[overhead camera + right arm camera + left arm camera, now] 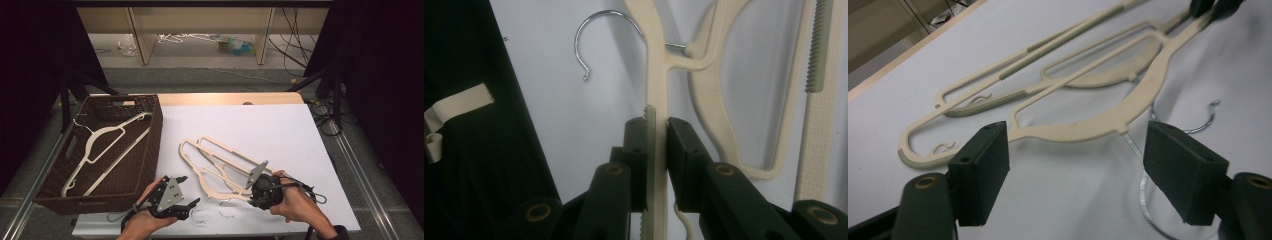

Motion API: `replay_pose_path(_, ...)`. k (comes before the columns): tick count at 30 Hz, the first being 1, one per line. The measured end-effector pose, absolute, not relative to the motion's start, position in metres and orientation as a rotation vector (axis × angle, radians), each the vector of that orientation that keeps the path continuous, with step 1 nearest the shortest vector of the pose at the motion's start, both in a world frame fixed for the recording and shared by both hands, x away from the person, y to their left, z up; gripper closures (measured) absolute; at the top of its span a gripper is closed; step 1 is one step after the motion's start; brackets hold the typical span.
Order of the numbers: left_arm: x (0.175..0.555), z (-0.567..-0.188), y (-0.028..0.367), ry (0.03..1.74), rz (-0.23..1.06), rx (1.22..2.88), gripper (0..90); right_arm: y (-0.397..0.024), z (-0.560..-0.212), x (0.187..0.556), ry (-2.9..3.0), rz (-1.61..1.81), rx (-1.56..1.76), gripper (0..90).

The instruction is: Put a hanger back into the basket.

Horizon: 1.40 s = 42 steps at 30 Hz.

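Two cream hangers [220, 165], right gripper [261, 192] clamps one.

Two cream hangers [220, 162] overlapping flat on white tabletop, hooks toward person

A white desk [280, 130] is carrying a brown wicker basket [150, 150] at its left and cream hangers [220, 160] lying beside it
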<state>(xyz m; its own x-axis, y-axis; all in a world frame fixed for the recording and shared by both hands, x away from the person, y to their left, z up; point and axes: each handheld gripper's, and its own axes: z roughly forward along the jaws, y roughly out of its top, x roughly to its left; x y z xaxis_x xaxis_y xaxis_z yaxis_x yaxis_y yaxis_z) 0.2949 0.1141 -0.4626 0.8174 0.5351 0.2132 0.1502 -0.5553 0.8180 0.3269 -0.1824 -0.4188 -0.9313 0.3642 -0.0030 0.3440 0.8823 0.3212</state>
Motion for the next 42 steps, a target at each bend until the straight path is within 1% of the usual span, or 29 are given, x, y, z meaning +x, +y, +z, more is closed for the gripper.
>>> replay_pose_path(2, 0.299, -0.464, 0.112, 0.484, 0.578, 2.160, 28.6, -0.183, -0.417, 0.327, 2.995, 0.478, 0.562, 79.5)
replay_pose_path(3, 0.300, -0.467, 0.109, 0.496, 0.576, 2.141, 28.7, -0.184, -0.417, 0.327, 2.991, 0.486, 0.557, 79.5)
replay_pose_path(7, 0.306, -0.473, 0.102, 0.423, 0.598, 2.220, 29.9, -0.186, -0.414, 0.326, 2.996, 0.490, 0.553, 79.5)
replay_pose_path(10, 0.308, -0.478, 0.098, 0.356, 0.648, 2.283, 31.1, -0.187, -0.412, 0.325, 3.001, 0.483, 0.555, 79.5)
replay_pose_path(14, 0.310, -0.482, 0.094, 0.340, 0.664, 2.296, 30.4, -0.187, -0.410, 0.325, 3.006, 0.475, 0.545, 79.5)
replay_pose_path(22, 0.314, -0.490, 0.082, 0.249, 0.777, 2.345, 31.0, -0.186, -0.410, 0.324, 3.014, 0.503, 0.533, 79.4)
replay_pose_path(26, 0.317, -0.492, 0.075, 0.213, 0.802, 2.358, 31.7, -0.187, -0.410, 0.324, 3.018, 0.511, 0.516, 79.4)
replay_pose_path(27, 0.316, -0.492, 0.073, 0.194, 0.802, 2.363, 32.8, -0.186, -0.411, 0.324, 3.020, 0.507, 0.517, 79.4)
replay_pose_path(28, 0.315, -0.490, 0.070, 0.127, 0.798, 2.342, 37.6, -0.186, -0.412, 0.324, 3.025, 0.501, 0.516, 79.3)
replay_pose_path(29, 0.316, -0.488, 0.070, 0.088, 0.787, 2.357, 40.9, -0.187, -0.413, 0.325, 3.031, 0.502, 0.506, 79.4)
replay_pose_path(30, 0.316, -0.488, 0.070, 0.088, 0.787, 2.357, 45.5, -0.187, -0.413, 0.325, 3.031, 0.502, 0.506, 79.4)
replay_pose_path(31, 0.316, -0.486, 0.070, 0.064, 0.779, 2.365, 45.5, -0.188, -0.414, 0.326, 3.030, 0.501, 0.504, 79.4)
replay_pose_path(33, 0.316, -0.485, 0.071, 0.030, 0.762, 2.362, 50.9, -0.190, -0.416, 0.328, 3.037, 0.520, 0.507, 79.4)
replay_pose_path(35, 0.316, -0.484, 0.070, -0.049, 0.754, 2.375, 54.7, -0.193, -0.419, 0.330, 3.046, 0.535, 0.507, 79.4)
replay_pose_path(36, 0.315, -0.483, 0.069, -0.099, 0.788, 2.379, 57.3, -0.194, -0.420, 0.331, 3.046, 0.539, 0.511, 79.5)
replay_pose_path(37, 0.314, -0.482, 0.068, -0.115, 0.768, 2.385, 59.7, -0.195, -0.420, 0.332, 3.053, 0.536, 0.505, 79.4)
replay_pose_path(38, 0.315, -0.478, 0.067, -0.172, 0.791, 2.377, 60.9, -0.195, -0.421, 0.332, 3.052, 0.533, 0.502, 79.5)
replay_pose_path(39, 0.314, -0.477, 0.066, -0.177, 0.782, 2.374, 64.2, -0.197, -0.422, 0.333, 3.058, 0.529, 0.496, 79.5)
replay_pose_path(42, 0.313, -0.468, 0.064, -0.248, 0.786, 2.381, 68.4, -0.201, -0.422, 0.335, 3.059, 0.541, 0.511, 79.5)
